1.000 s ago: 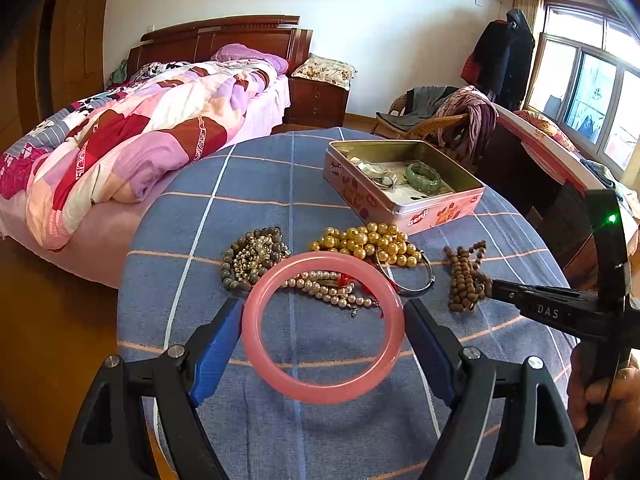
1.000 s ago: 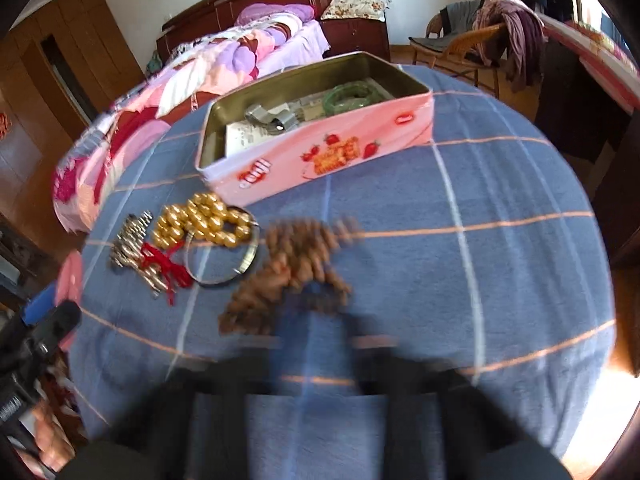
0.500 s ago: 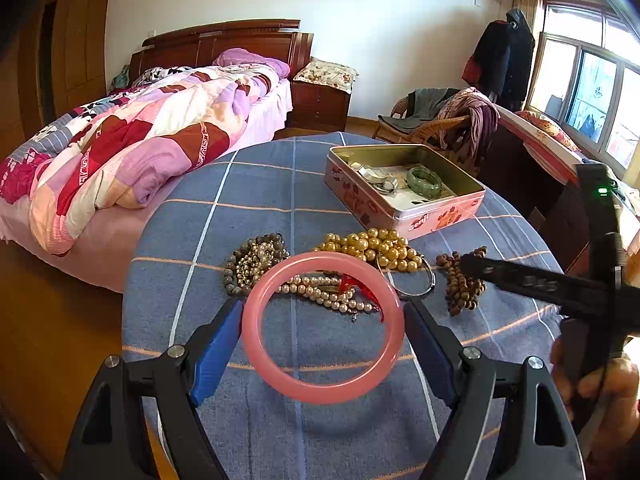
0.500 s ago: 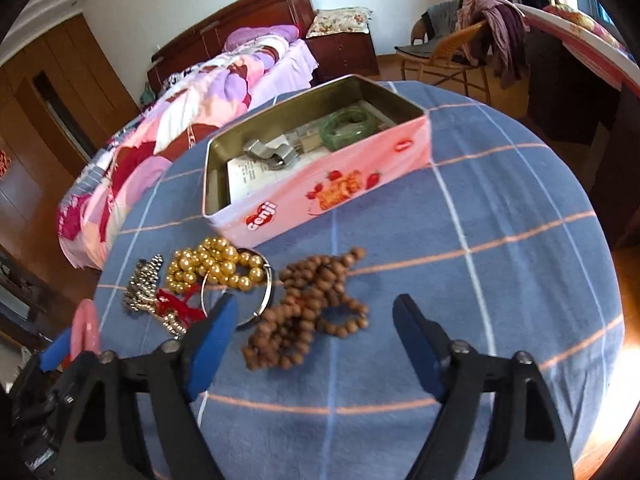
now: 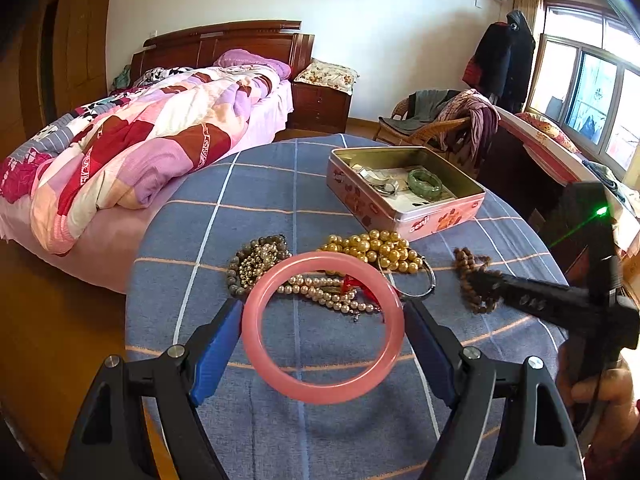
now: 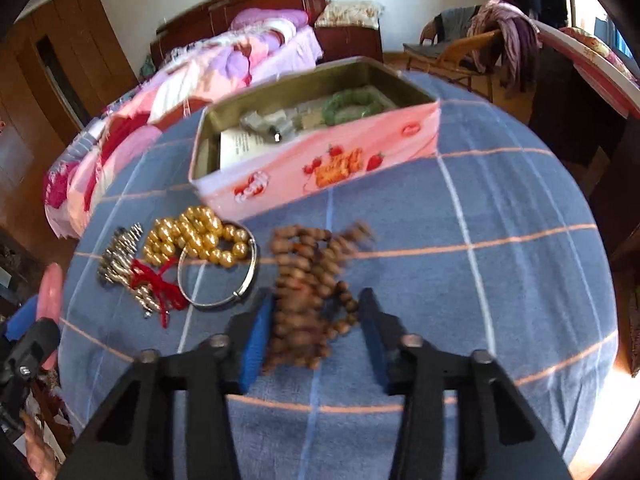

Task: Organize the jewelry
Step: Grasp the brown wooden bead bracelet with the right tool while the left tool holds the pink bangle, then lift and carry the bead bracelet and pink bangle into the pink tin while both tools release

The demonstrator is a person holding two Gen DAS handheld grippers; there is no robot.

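My left gripper (image 5: 322, 330) is shut on a pink bangle (image 5: 280, 378) and holds it above the blue checked tablecloth (image 5: 260, 200). My right gripper (image 6: 316, 320) is open, its blue pads on either side of a pile of brown wooden beads (image 6: 310, 280), which also shows in the left wrist view (image 5: 470, 276). An open pink tin (image 6: 320, 168) holds a green bracelet (image 6: 352, 104) and silver pieces (image 6: 268, 124). Gold beads (image 6: 196, 236), a silver bangle (image 6: 218, 276) and a pearl string with a red tassel (image 5: 328, 290) lie on the cloth.
A grey bead cluster (image 5: 256, 260) lies left of the pearls. A bed with a patchwork quilt (image 5: 140, 132) stands beyond the round table's left edge. A wicker chair with clothes (image 5: 448, 120) stands behind the tin. The table drops off at the right.
My right gripper has moved forward and down onto the brown beads, its pads now straddling the pile. My left gripper still holds the pink bangle in the same place.
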